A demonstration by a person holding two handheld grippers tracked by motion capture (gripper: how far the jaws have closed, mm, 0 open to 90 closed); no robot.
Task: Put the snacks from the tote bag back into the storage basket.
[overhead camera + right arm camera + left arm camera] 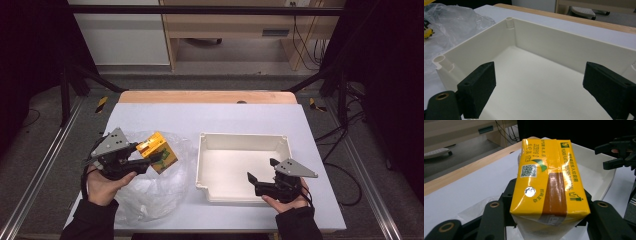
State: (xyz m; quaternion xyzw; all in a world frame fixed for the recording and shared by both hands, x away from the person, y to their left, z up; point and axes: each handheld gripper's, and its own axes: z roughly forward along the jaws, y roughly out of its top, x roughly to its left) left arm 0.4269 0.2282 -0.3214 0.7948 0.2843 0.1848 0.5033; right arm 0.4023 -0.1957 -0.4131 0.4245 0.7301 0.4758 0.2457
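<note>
Evidently the left claw (148,161) clamps the yellow carton (158,152) above the plastic bag (150,192), ready for the tray (243,141), where the right claw (261,170) gapes empty.

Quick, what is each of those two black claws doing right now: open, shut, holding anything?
Left gripper: closed on the yellow rectangular foil-wrapped carton, held above the clear plastic bag.
Right gripper: open, holding nothing, over the cream plastic tray.

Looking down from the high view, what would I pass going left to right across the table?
Left claw → yellow foil-wrapped carton it grips, above the crumpled clear plastic bag → cream rectangular plastic tray → right claw, open over the tray.
</note>
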